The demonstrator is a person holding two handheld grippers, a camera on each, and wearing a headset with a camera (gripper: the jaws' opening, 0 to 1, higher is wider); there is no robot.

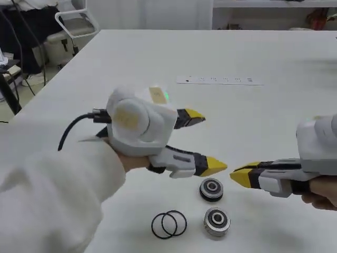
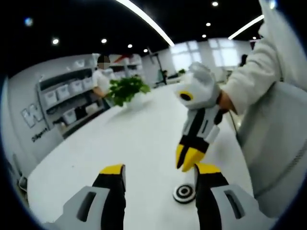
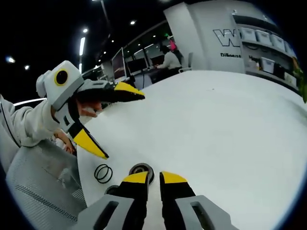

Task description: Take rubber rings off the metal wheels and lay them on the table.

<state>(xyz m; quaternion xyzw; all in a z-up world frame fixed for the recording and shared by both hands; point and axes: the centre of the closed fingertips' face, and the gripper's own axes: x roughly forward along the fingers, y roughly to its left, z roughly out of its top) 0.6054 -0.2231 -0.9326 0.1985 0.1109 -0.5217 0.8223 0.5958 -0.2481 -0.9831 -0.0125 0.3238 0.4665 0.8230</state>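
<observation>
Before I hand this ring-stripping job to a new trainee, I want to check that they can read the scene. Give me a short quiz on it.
1. True or false: the left tool has its jaws shut.
2. How many loose rubber rings lie on the table?
3. How do those rings lie?
A) far apart from each other
B) overlapping, beside the metal wheels
C) stacked on top of a wheel

Key: 1 false, its jaws stand wide apart; 2 two; 3 B.
</observation>
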